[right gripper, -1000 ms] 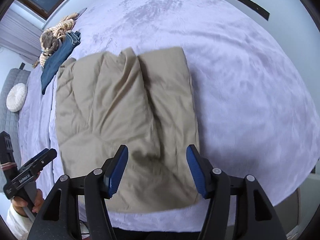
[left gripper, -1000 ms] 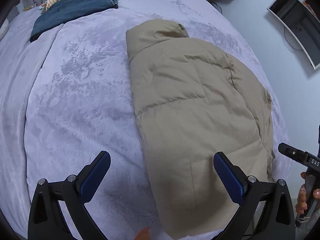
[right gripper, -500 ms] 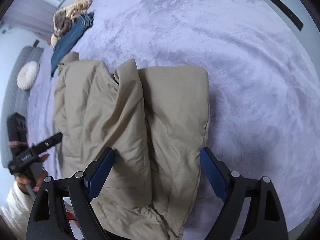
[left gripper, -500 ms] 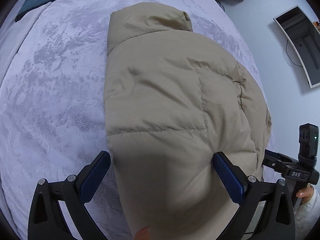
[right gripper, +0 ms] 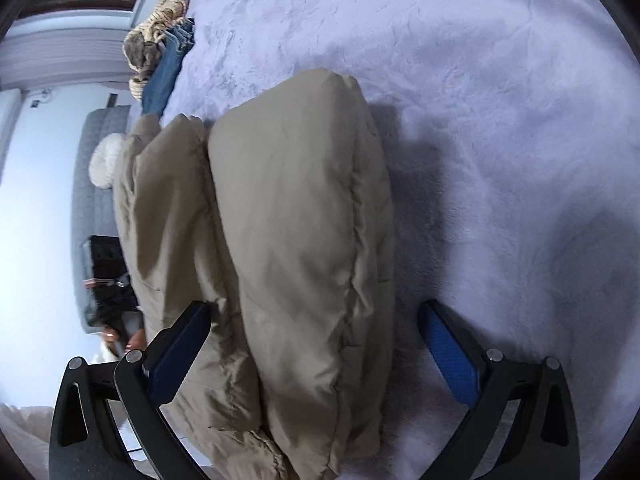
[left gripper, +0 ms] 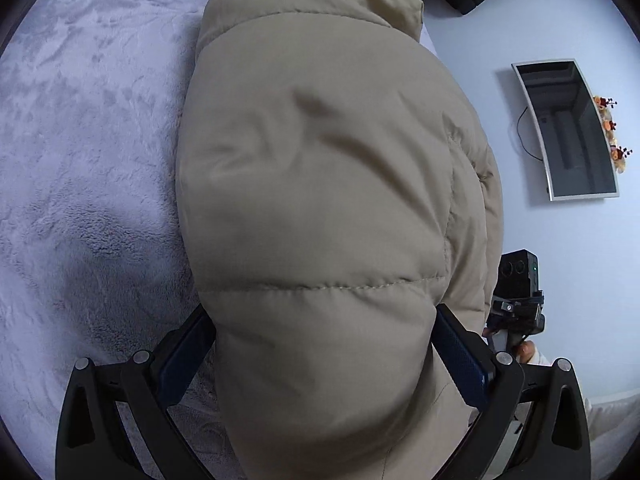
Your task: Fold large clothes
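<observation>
Beige puffer jacket (left gripper: 320, 208) is lying folded lengthwise on the bed (left gripper: 80, 160), which is covered in a fuzzy lavender blanket.

Left hand-held gripper (left gripper: 320, 356) is sitting right over the near end of the jacket. Its jaws are standing wide, and the padded fabric is bulging up between the blue pads (left gripper: 460, 352) and touching both. It is not clear whether they are actually pressing on it, so its state can't be called. The jacket is running straight ahead of this gripper, collar end farthest away.

Right hand-held gripper (right gripper: 316, 356) is opening, jaws spread wide. The folded bulk of the jacket (right gripper: 296, 240) is lying between them. The left pad (right gripper: 180, 352) is just touching fabric and the right pad (right gripper: 448, 352) is standing clear of it over bare blanket. No grip here.

Ahead and to the left of the right gripper, a folded pair of jeans (right gripper: 166, 68) and a knit bundle (right gripper: 156, 40) are sitting well apart from the jacket.

To the right of the left gripper, a wall-mounted TV (left gripper: 572, 132) is showing. The other gripper's body and the person's fingers are peeking past the jacket edge.
</observation>
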Demonstrator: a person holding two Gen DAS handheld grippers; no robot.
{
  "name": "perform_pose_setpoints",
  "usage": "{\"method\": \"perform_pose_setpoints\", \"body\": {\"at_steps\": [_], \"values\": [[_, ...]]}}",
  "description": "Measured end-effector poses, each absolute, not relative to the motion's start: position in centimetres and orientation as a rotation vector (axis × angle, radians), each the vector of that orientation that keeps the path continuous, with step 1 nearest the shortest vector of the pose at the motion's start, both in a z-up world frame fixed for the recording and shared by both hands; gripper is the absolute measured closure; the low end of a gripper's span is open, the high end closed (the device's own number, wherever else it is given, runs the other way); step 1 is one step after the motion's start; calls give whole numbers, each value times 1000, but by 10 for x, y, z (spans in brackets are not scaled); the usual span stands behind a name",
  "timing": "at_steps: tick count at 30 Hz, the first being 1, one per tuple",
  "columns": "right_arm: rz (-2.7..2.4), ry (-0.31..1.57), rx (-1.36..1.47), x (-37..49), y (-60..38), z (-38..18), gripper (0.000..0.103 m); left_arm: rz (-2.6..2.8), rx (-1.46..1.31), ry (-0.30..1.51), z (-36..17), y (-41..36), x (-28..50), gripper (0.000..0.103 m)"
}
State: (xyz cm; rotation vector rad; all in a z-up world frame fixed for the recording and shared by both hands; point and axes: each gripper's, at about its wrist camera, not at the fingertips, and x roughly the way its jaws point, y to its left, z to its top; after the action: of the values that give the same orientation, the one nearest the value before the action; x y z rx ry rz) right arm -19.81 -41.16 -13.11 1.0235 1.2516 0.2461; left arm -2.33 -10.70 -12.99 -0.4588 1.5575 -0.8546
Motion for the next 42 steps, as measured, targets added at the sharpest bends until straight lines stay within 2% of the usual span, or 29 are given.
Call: {"method": "perform_pose_setpoints", "body": {"at_steps": [3, 7, 11, 19, 21, 23, 24, 26, 28, 35, 42], "values": [[339, 1231, 994, -178, -398, -125, 0, -900, -500, 1568, -138, -104, -18, 0], [285, 1334, 791, -154, -381, -136, 0, -942, -555, 1577, -155, -103, -12, 0], [339, 1350, 931, -136, -383, -156, 0, -937, -595, 1585, -163, -108, -8, 0], [298, 1359, 998, -133, -371, -160, 0, -753, -311, 1492, -120, -139, -20, 2], [277, 1354, 1010, -135, -370, -156, 4, -727, -260, 1464, -107, -144, -23, 8], [264, 1338, 1051, -133, -367, -153, 24, -705, -222, 1439, -98, -148, -26, 12], [265, 1330, 1065, -135, -367, -151, 29, -697, -208, 1429, -91, -153, -27, 14], [278, 1312, 1078, -136, -365, -146, 47, -690, -189, 1415, -83, -158, -31, 16], [289, 1302, 1080, -136, -361, -139, 52, -691, -174, 1396, -75, -159, -30, 16], [325, 1274, 1037, -107, -323, -110, 53, -690, -162, 1323, -46, -141, -15, 16], [340, 1218, 1010, -63, -262, -91, 53, -690, -180, 1261, -23, -69, 23, 16]]}}
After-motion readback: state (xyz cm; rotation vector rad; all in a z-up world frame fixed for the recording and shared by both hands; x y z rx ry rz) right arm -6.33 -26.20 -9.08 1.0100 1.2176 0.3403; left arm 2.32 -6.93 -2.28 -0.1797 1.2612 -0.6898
